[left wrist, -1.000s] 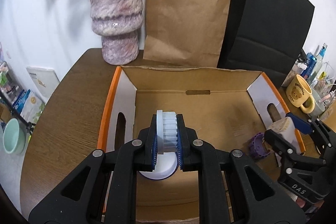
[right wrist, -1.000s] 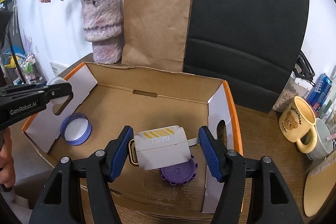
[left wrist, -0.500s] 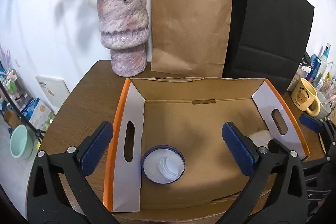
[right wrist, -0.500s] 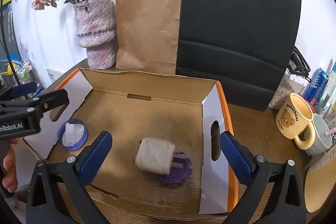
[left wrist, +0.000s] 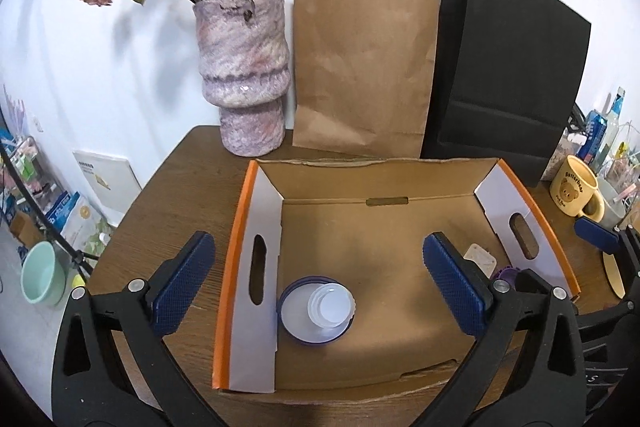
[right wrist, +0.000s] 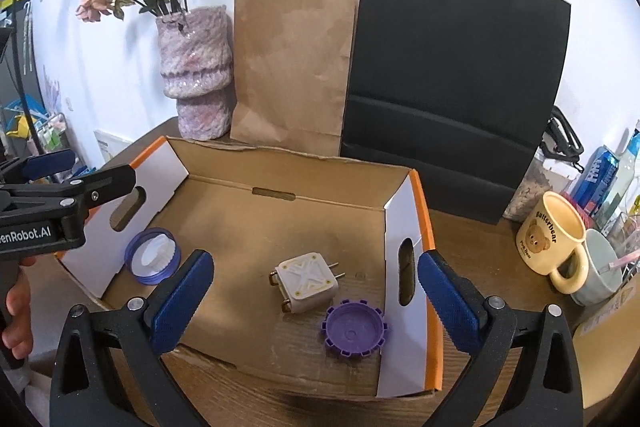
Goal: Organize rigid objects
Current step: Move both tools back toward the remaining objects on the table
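An open cardboard box [left wrist: 240, 247] with orange edges lies on the wooden table. By its left wall a white ribbed cap [left wrist: 332, 307] rests inside a blue-rimmed lid [left wrist: 296, 327]. My left gripper [left wrist: 318, 259] hovers above them, open and empty. Near the right wall, a cream plug adapter [right wrist: 306, 281] lies flat on the box floor [right wrist: 240, 227], next to a purple toothed cap [right wrist: 354, 331]. My right gripper [right wrist: 314, 267] is open over them and holds nothing. In the right wrist view the left gripper [right wrist: 68, 195] shows at the left, with the lid [right wrist: 132, 259] below it.
Behind the box stand a mottled purple vase [left wrist: 244, 75] with dried flowers, a brown paper bag [left wrist: 360, 67] and a black paper bag [left wrist: 508, 67]. A yellow bear mug [right wrist: 552, 239], a pale cup and bottles crowd the table's right end. A person's hand [right wrist: 16, 319] holds the left gripper.
Both grippers opened wide. The left let the white cap drop into the blue lid and drew back and up. The right released the plug, which now lies flat beside the purple cap.
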Motion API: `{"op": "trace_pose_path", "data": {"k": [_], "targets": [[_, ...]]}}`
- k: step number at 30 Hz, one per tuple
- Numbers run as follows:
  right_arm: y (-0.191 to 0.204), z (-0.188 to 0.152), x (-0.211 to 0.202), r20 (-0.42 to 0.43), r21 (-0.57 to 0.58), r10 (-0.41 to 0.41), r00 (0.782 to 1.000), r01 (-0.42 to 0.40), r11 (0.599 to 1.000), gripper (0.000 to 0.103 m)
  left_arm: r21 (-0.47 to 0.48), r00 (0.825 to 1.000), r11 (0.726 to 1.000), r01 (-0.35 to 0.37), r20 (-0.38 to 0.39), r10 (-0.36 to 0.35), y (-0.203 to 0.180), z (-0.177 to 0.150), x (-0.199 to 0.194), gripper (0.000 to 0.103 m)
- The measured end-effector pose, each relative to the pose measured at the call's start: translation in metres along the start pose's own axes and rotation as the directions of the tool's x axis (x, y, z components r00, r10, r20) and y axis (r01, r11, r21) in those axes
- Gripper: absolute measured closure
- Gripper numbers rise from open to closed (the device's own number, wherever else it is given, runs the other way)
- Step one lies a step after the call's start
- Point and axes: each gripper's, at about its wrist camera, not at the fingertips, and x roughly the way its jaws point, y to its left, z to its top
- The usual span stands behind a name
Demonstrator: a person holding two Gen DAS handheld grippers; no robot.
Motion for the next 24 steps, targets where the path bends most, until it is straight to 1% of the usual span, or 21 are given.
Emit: {"op": "trace_pose_path", "data": {"k": [7,15,24], "targets": [[0.001,-0.002,-0.032,0.066,0.014,0.0,0.998,-0.001,1.0,0.0,-0.015,0.999,1.0,0.01,0.053,-0.009,0.008,0.001,-0.026,0.0],[0.005,-0.017,-0.063,0.092,0.02,0.003,0.996,-0.005,1.0,0.0,-0.011,0.995,1.0,0.018,0.1,-0.017,0.014,-0.008,-0.06,0.0],[0.003,-0.041,-0.094,0.116,0.054,-0.005,0.993,-0.001,0.999,0.0,-0.013,0.994,0.999,0.034,0.102,-0.033,0.011,-0.027,-0.089,0.0]]}}
